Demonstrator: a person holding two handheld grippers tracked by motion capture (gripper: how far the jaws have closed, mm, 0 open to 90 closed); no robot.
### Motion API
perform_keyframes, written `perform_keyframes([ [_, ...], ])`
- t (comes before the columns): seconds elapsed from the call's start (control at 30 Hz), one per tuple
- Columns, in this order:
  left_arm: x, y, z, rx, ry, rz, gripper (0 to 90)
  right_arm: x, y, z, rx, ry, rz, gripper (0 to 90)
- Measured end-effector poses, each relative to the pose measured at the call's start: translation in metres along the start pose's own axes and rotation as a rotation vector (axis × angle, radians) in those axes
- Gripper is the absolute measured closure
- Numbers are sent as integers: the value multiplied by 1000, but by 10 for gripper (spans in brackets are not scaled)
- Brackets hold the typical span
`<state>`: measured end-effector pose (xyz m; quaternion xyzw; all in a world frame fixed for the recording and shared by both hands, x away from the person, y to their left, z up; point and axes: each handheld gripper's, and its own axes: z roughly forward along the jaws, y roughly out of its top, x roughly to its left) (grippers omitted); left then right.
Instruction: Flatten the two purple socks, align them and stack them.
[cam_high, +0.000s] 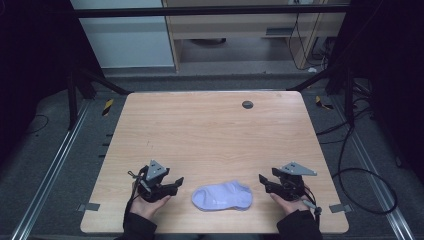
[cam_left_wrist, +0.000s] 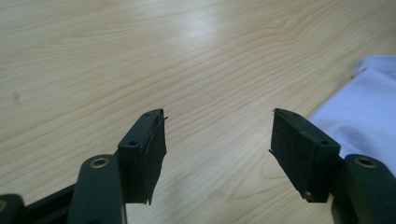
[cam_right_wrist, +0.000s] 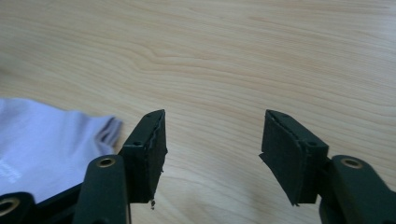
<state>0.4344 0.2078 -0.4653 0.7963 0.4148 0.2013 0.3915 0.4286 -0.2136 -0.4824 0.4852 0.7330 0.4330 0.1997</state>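
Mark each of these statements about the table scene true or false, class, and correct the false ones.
1. A pale lilac sock lies flat on the wooden table between the two claws. True.
2. The left claw is shut on the sock. False: its jaws stand apart over bare wood, with the sock off to one side.
3. The right claw is open and holds nothing. True.
4. The sock lies at the far edge of the table. False: it lies near the edge closest to the person.
5. A small dark round disc sits near the table's far edge. True.
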Motion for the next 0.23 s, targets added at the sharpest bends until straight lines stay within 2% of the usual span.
perform_keyframes([
  [0.1,11,-5,-1,13,25,-2,315,-11,-1,-1,5,-20,30,356],
  [0.23,23,-11,-3,23,37,-8,299,-21,-2,-2,18,-37,42,331],
])
